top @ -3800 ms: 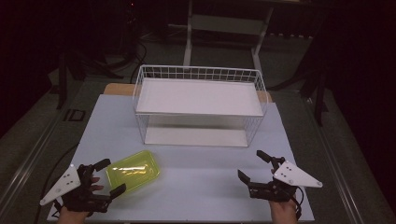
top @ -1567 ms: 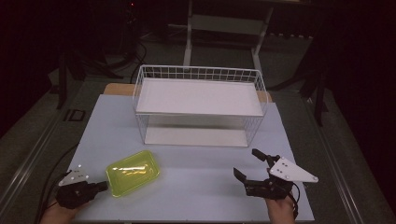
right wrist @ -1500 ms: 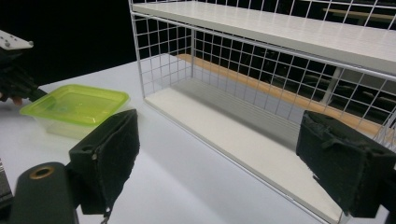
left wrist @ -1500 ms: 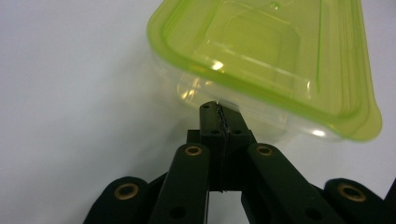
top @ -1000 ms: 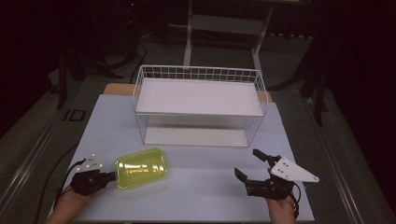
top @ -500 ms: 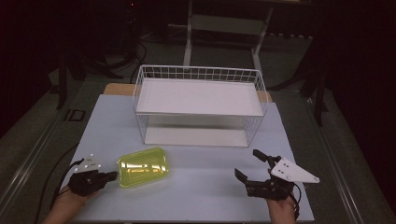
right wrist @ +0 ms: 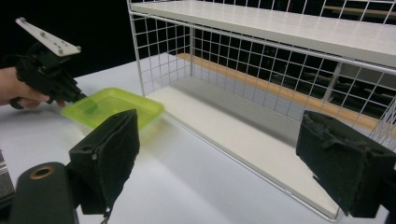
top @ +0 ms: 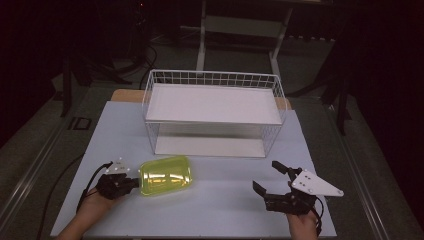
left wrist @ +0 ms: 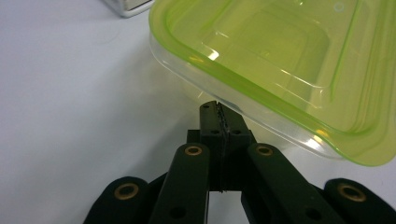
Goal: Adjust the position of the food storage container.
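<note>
The left gripper [top: 131, 182] pinches the rim of the yellow-green box [top: 165, 175], which sits at 7 o'clock on the table [top: 215, 210]. The right gripper [top: 271, 179] waits at 5 o'clock, jaws wide apart. Best to keep the box level and squeeze firmly, since the rim looks slippery.

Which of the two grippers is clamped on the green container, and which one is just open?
The left gripper pinches the green container's rim, jaws together. The right gripper sits apart, jaws spread.

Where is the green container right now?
High view: the green container sits front-left on the table, ahead of the wire shelf, its rim pinched by the left tool.
</note>
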A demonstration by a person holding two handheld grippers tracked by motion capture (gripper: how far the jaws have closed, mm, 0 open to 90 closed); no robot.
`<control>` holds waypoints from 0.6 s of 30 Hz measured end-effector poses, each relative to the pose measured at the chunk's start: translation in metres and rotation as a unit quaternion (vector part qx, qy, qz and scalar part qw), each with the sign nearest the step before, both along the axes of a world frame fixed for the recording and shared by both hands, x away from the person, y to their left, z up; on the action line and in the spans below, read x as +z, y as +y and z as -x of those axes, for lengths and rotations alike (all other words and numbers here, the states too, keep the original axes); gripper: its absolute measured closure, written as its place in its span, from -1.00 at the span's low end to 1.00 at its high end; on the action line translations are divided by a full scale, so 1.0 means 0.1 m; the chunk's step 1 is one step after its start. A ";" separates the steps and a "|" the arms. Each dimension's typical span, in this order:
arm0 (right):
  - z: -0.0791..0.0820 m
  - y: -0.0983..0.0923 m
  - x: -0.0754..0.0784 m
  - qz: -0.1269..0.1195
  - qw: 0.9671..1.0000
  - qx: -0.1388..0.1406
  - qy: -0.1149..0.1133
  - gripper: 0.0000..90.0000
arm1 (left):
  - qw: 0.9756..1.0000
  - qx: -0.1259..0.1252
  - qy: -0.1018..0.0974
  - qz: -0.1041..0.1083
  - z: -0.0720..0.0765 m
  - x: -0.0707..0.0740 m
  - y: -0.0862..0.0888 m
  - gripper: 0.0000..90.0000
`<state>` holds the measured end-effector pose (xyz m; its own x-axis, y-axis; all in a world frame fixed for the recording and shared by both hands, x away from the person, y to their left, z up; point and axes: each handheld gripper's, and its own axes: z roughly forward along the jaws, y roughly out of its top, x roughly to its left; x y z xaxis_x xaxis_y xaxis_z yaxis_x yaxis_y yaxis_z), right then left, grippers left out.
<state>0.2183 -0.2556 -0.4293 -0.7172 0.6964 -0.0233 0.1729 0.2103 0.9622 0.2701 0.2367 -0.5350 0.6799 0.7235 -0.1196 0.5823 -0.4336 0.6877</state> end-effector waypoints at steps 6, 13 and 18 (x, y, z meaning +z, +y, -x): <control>0.00 -0.01 0.00 -0.001 1.000 -0.001 0.001 -0.70 | 1.000 0.000 -0.010 0.011 -0.06 0.00 -0.03 1.00; 0.01 -0.01 0.00 0.002 1.000 0.000 -0.001 -0.70 | 1.000 0.010 -0.022 0.007 0.04 0.09 0.08 1.00; 0.00 0.02 0.00 0.002 1.000 0.002 0.001 -0.70 | 0.996 0.015 -0.058 0.064 0.22 0.23 0.31 1.00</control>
